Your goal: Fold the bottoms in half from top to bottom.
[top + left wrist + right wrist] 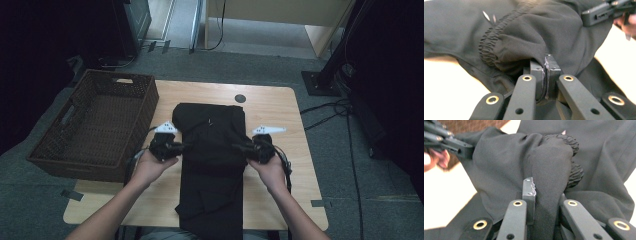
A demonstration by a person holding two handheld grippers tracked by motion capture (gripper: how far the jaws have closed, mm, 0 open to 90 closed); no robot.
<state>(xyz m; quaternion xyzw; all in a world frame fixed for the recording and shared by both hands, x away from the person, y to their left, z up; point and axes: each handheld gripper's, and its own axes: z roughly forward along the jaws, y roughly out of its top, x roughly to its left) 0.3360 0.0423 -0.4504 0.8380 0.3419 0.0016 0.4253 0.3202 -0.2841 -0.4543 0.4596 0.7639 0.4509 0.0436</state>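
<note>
While the black trousers (212, 165) lie lengthwise down the middle of the wooden table (280, 107), their upper part is folded back on itself and both grippers have hold of it — one at each side edge. From above, the left gripper (176, 147) bites the left edge of the cloth and the right gripper (243, 147) bites the right edge, each carried in a hand (152, 167) that comes up from the near side of the table. The lower end of the trousers hangs over the near table edge.

Seen along the left gripper (545, 65), its jaws are pressed together on a thin fold of the black fabric, just below the gathered elastic waistband (489, 42). The other gripper shows far off at the top right of that view.

Seen along the right gripper (544, 192), its jaws are clamped on a thicker bunch of the same cloth, with the puckered waistband (574, 157) bulging just beyond them.

A brown woven basket (97, 122) stands at the left side of the table, near the trousers but apart from them. A small dark round disc (240, 98) sits in the tabletop beyond the folded cloth.
</note>
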